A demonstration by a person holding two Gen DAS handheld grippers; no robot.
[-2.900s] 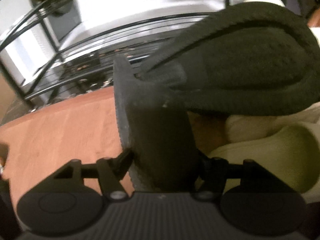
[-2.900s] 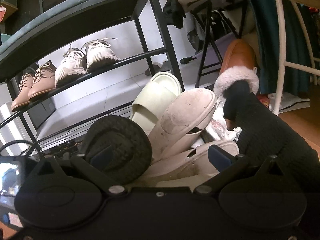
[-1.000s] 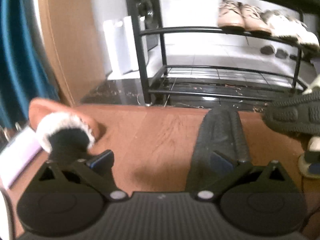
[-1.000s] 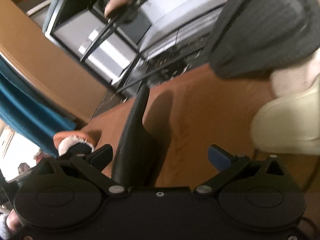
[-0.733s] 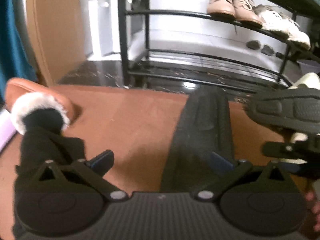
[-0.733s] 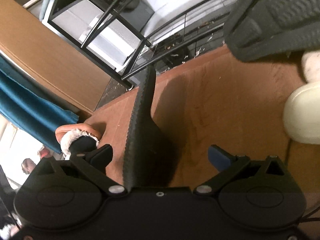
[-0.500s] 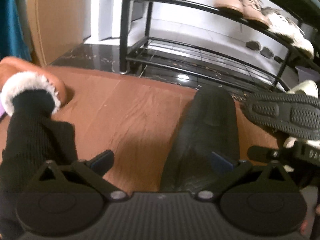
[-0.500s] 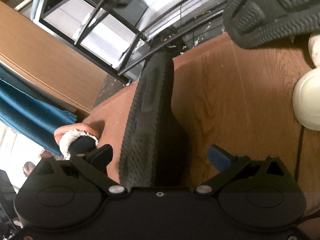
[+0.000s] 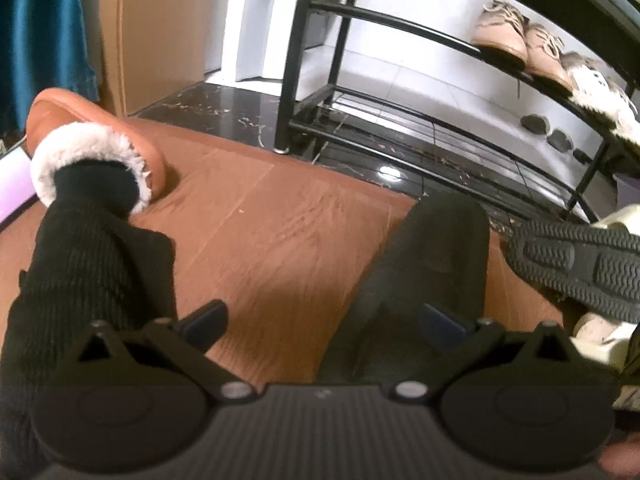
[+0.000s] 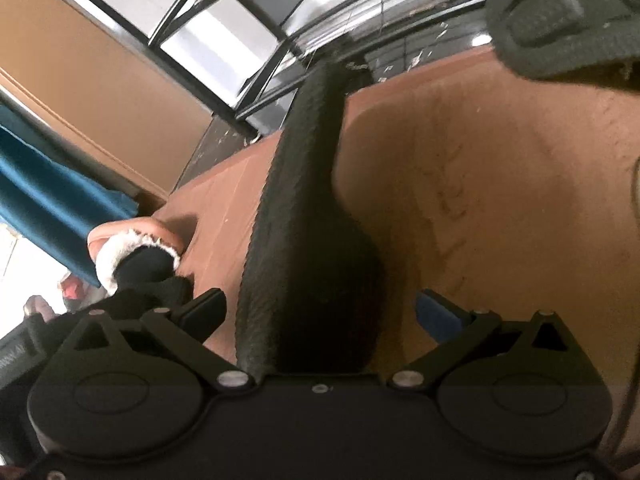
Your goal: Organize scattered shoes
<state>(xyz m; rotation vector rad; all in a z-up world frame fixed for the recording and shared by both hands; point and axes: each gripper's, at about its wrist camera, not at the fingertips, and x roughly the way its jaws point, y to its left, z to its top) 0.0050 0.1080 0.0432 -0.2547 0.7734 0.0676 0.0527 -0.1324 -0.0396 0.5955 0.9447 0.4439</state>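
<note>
A black slipper (image 9: 424, 276) lies on the wooden floor in front of the shoe rack. My left gripper (image 9: 322, 322) is open, its fingers wide apart, with the slipper just inside its right finger. In the right wrist view the same slipper (image 10: 308, 240) stands on edge between the spread fingers of my right gripper (image 10: 320, 312), which is open. A second black slipper, sole up, lies to the right (image 9: 580, 264) and shows at the top right of the right wrist view (image 10: 568, 16).
A black metal shoe rack (image 9: 400, 92) stands ahead with pink and white sneakers (image 9: 532, 48) on its shelf. A person's foot in an orange fur-lined slipper (image 9: 96, 148) with a black trouser leg is at left. Cream slippers (image 9: 600, 332) lie at right.
The black slipper, first gripped by my left gripper, was set down on the floor by the rack. Both grippers opened. In the right wrist view the slipper tipped back onto its edge.
</note>
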